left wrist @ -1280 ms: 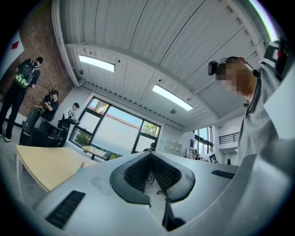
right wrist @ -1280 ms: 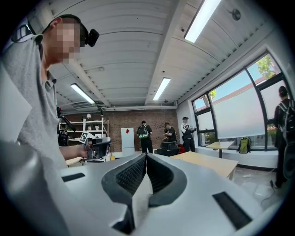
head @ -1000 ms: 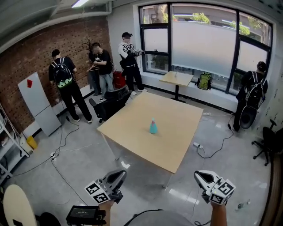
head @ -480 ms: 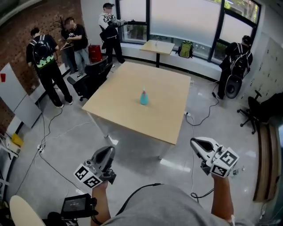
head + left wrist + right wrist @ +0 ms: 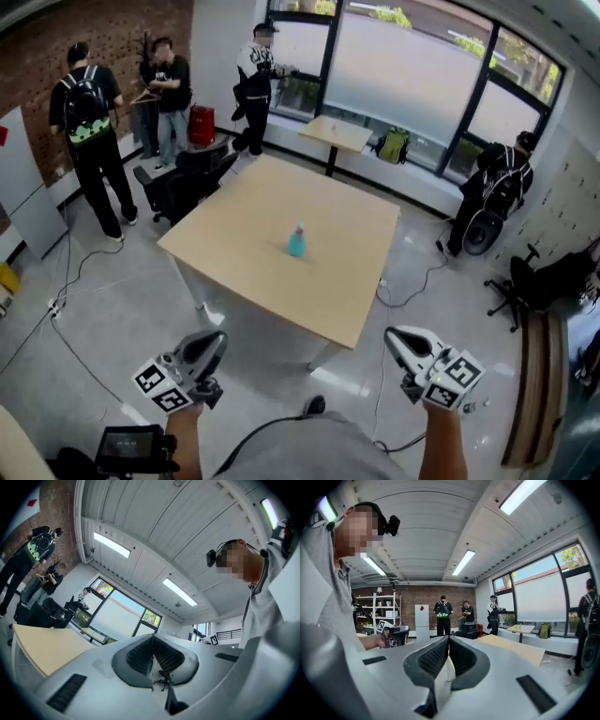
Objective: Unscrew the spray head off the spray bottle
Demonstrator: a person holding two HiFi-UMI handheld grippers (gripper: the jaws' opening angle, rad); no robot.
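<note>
spray bottle (image 5: 296, 241) upright on table (image 5: 234, 244); left tongs (image 5: 208, 345) and right tongs (image 5: 401, 341) closed, empty.

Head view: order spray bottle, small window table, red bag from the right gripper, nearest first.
1. Spray bottle, centre of the big table, ahead-left of the right gripper.
2. Small table, beyond, by the window.
3. Red bag, far left.

Pale matt wood worktop (image 5: 342, 267); teal plastic spray bottle (image 5: 296, 244); glossy grey floor (image 5: 117, 309) round worktop; rough brick wall (image 5: 122, 33).
</note>
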